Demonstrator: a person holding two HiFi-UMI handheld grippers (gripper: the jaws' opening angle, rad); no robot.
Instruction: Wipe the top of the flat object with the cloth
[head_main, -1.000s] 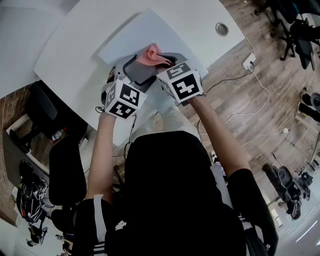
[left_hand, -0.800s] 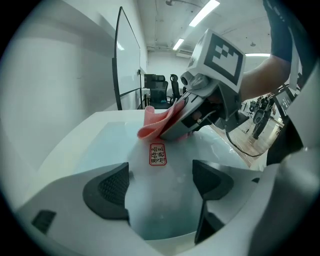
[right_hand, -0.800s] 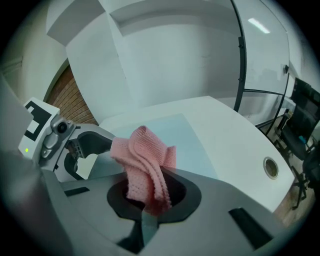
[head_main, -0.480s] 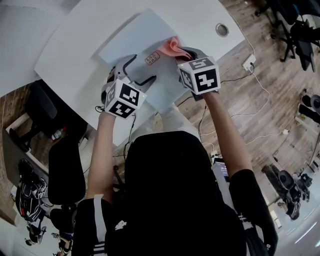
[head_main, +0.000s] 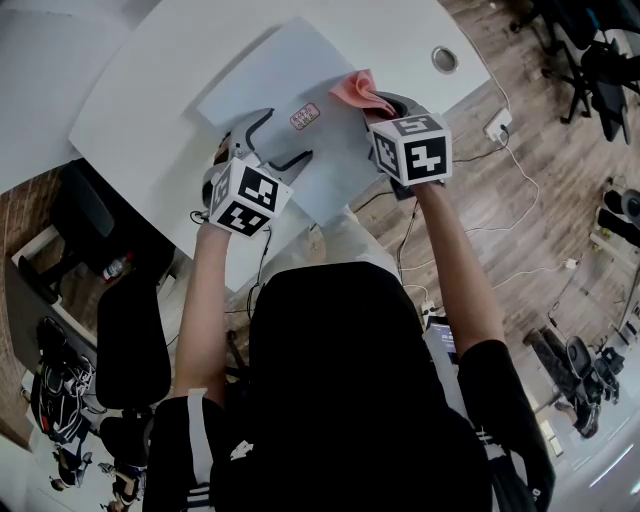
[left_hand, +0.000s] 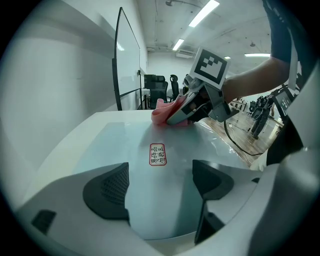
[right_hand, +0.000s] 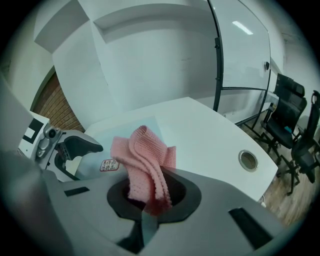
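The flat sheet (head_main: 270, 75), pale and thin, lies on a white table (head_main: 150, 90) and carries a small red-bordered sticker (left_hand: 157, 154) near its middle. A pink knitted cloth (right_hand: 145, 160) sits on the sheet's top, beyond the sticker and close to the sheet's right edge. It is bunched into loose folds that stand up from the surface.

The right gripper (right_hand: 149, 197) has its jaws closed tight on the lower end of the cloth, and the folds rise out from between them. Seen from the head view, this gripper reaches in over the sheet's right edge, with its marker cube (head_main: 410, 150) just off the sheet toward the person.

The left gripper (left_hand: 160, 185) is at the sheet's near left edge, on the near side of the sticker. Its jaws stand wide apart with only the bare sheet showing between them. Whether they touch the sheet cannot be told.

Past the sheet's far right corner, a round hole (head_main: 444, 58) is set into the table. Right of the sheet, beyond the table edge, is a wooden floor (head_main: 530, 150).
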